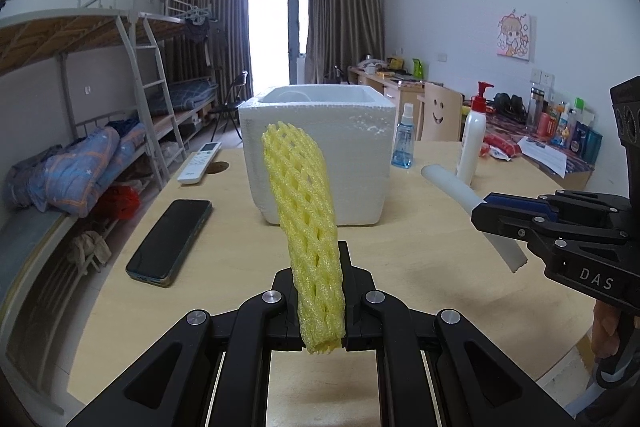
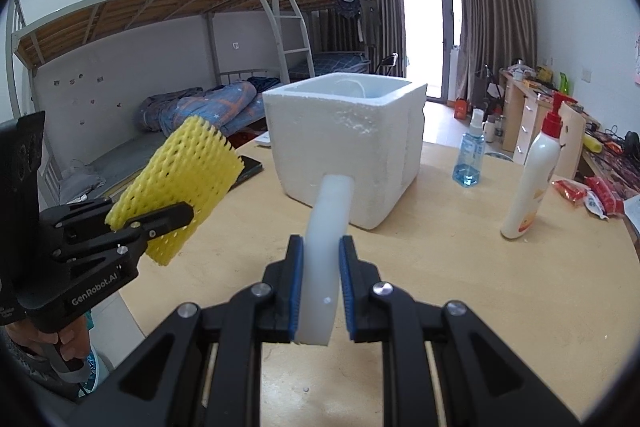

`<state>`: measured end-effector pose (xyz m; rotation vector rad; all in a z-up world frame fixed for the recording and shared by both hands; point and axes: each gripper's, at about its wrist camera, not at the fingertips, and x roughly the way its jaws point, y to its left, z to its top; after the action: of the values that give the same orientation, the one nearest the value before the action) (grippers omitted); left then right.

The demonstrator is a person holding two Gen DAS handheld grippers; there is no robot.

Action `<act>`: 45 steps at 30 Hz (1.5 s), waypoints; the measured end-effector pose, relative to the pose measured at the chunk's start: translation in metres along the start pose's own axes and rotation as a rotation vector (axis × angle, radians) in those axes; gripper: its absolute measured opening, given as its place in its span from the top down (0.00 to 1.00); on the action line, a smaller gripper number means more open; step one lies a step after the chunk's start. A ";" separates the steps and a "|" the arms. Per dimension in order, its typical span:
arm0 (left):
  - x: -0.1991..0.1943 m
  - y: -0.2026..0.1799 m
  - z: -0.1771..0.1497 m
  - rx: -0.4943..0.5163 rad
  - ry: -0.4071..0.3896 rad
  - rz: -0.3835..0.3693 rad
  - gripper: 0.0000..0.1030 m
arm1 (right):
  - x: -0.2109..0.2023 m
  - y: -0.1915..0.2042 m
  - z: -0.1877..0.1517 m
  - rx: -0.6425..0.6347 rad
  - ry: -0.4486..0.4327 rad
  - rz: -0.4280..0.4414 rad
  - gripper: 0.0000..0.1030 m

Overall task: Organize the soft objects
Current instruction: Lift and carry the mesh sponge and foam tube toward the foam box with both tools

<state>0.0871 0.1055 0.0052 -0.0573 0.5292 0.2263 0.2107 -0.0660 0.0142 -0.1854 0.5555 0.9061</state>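
A yellow foam net sleeve (image 1: pixel 306 227) stood clamped upright in the left gripper (image 1: pixel 320 291), while the right gripper (image 2: pixel 320 291) squeezed a white foam strip (image 2: pixel 326 247); both hung above the wooden table (image 2: pixel 460 287), before a white foam box (image 1: pixel 320 155).

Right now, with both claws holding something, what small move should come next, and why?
Probably carry the left claw forward and up over the white foam box. It is shut on the yellow foam net, the box's top is open, and the box stands just ahead. The right claw, gripping the white foam tube, could follow.
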 end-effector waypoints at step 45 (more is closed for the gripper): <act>0.022 0.005 0.070 0.050 -0.062 -0.066 0.89 | 0.014 -0.017 0.067 0.009 -0.044 -0.043 0.80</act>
<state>0.1392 0.1222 0.0542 -0.0188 0.4706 0.1493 0.2564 -0.0411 0.0621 -0.1684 0.5131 0.8634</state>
